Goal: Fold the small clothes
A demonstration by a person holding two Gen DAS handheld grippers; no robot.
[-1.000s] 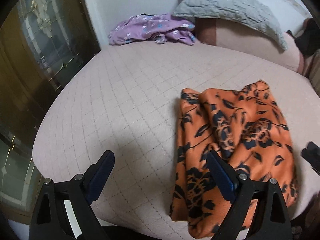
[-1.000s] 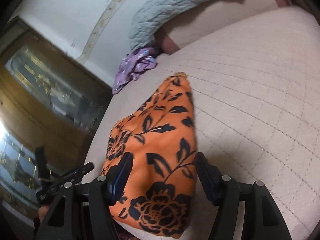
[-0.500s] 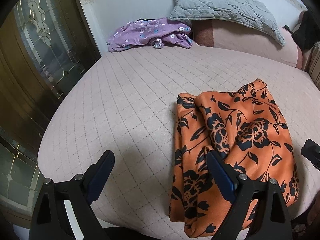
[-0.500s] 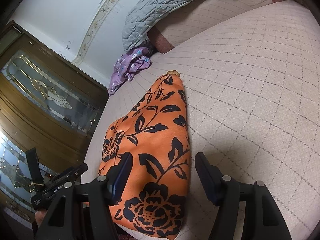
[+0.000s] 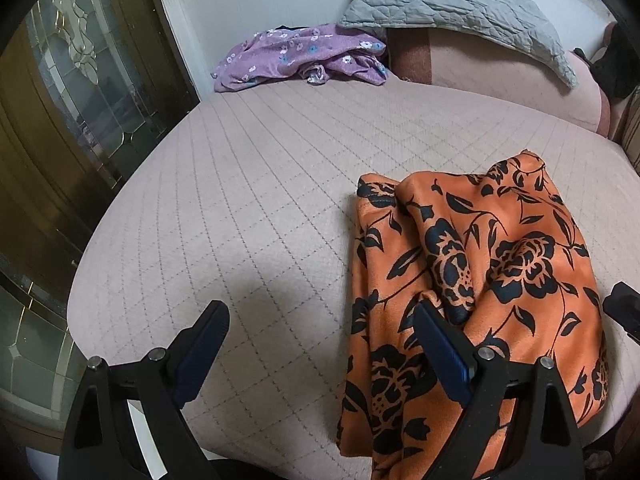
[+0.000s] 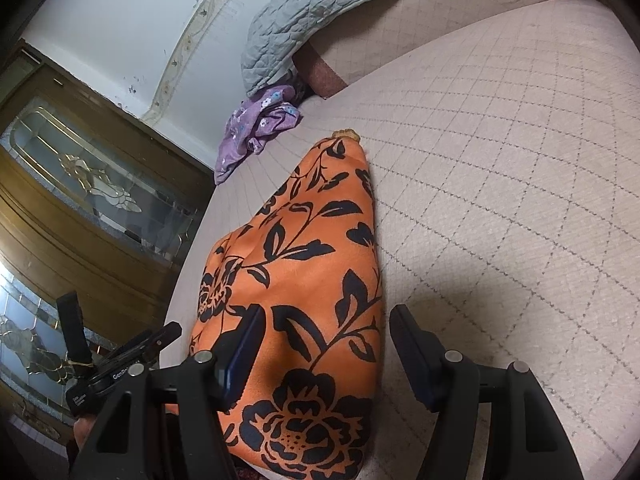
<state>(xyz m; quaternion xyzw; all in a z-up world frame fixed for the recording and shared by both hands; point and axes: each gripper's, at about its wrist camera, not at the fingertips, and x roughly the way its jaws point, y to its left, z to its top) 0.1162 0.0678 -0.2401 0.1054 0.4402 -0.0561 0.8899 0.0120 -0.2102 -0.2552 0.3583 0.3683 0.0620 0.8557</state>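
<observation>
While apparently unheld, orange garment flat.

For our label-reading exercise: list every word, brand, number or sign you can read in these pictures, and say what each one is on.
"Gen...": white print on the black body of the left tongs, seen in the right wrist view; the rest is cut off.
More white print lower on that body: too blurred to read.
Orange floral garment: pattern only, no text.

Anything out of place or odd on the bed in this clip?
The orange floral garment lies bunched with a raised ridge down its middle, and its near end droops over the bed's edge. A purple garment sits crumpled by the wall below the gray pillow. Both grippers, left and right, are open and hold nothing.
</observation>
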